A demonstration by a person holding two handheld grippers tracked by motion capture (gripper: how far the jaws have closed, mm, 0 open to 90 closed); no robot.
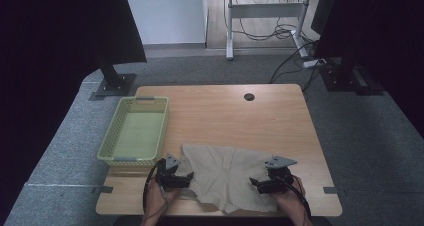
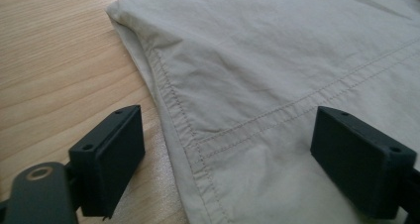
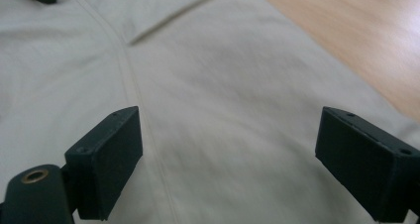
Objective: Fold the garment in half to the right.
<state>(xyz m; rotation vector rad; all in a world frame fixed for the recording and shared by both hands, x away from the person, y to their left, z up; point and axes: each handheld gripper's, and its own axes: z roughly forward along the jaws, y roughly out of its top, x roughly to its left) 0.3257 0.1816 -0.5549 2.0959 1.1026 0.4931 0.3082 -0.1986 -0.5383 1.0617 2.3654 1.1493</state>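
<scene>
1. High view cuts off your forearms at its bottom edge; the beige garment (image 1: 227, 173) lies flat on the worktop (image 1: 235, 116), at its near edge.
2. Your left gripper (image 1: 186, 177) stands open over the garment's stitched hem; your right gripper (image 1: 256, 184) stands open over the cloth, gripping nothing.
3. Green basket (image 1: 111, 141) beside the garment holds nothing.

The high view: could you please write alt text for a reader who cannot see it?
A beige garment lies spread on the near part of a wooden table, with the left gripper at its left edge and the right gripper at its right, both open. A pale green basket stands on the table's left side.
</scene>
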